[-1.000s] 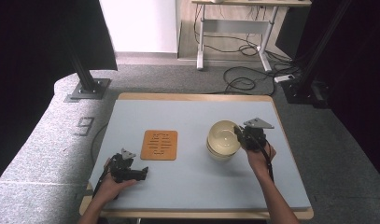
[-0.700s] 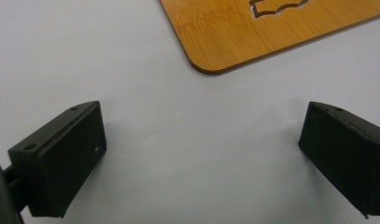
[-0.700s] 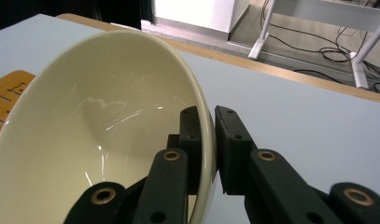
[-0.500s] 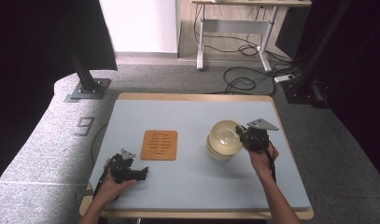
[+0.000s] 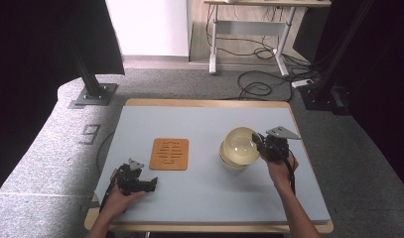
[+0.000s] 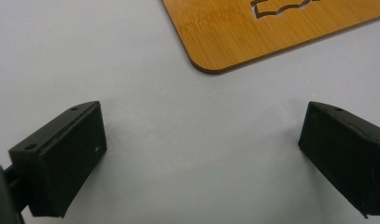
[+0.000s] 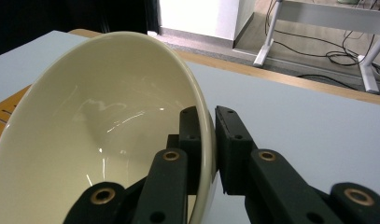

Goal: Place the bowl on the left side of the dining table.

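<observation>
Since a second ago, your right gripper (image 5: 261,144) has tipped the top bowl (image 5: 240,146) a little higher at its right edge and eased it slightly toward the right; your left hand has stayed where it was.

Nearest you, at the table's (image 5: 204,208) front left, your left hand (image 5: 121,194) holds the left gripper (image 5: 151,185) low over the pale blue surface. Its jaws are spread wide with nothing between them, as the left gripper view shows, where bare tabletop lies between the two black pads (image 6: 68,156). Just beyond them lies the rounded corner of a flat wooden mat (image 6: 271,32) with cut-out slots.

Farther in, that mat (image 5: 169,153) sits left of the table's middle, well apart from the bowls. To its right, your right hand (image 5: 279,166) holds the right gripper at the cream bowl's right rim. The jaws pinch the rim (image 7: 207,140), one pad inside the bowl and one outside. The bowl (image 7: 103,135) is tilted, its opening facing up and to the left. It rests in a second cream bowl (image 5: 229,161) that stands on the table beneath it.

Beyond the table lie grey carpet, a metal stand (image 5: 93,91), loose cables (image 5: 259,87) and a desk's legs (image 5: 214,44).
</observation>
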`<state>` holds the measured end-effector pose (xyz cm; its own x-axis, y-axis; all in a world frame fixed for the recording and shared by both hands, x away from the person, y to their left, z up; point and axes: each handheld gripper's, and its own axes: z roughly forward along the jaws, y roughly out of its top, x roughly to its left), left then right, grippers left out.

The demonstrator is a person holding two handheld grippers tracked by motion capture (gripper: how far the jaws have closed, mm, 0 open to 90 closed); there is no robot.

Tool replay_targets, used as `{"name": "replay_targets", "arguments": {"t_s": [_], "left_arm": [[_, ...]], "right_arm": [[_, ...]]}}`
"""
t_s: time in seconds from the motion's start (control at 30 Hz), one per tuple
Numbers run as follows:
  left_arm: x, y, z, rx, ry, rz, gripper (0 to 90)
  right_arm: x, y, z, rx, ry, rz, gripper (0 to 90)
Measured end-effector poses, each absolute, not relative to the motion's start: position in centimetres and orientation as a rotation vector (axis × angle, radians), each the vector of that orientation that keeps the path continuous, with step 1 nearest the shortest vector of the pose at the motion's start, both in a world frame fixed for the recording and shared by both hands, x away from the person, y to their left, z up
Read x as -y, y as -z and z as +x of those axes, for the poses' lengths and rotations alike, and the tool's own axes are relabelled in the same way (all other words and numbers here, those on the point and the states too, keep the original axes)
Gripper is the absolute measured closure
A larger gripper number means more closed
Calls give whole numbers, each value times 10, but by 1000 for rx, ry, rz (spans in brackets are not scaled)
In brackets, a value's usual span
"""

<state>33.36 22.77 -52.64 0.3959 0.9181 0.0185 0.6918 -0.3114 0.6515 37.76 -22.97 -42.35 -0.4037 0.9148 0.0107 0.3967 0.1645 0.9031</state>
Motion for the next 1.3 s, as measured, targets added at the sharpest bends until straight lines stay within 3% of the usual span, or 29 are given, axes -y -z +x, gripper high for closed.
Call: {"name": "replay_targets", "arguments": {"t_s": [1.3], "left_arm": [[-228,526,335,-1378,-517,2095,8]], "right_arm": [[203,416,375,-1904,-1279,1182,810]]}}
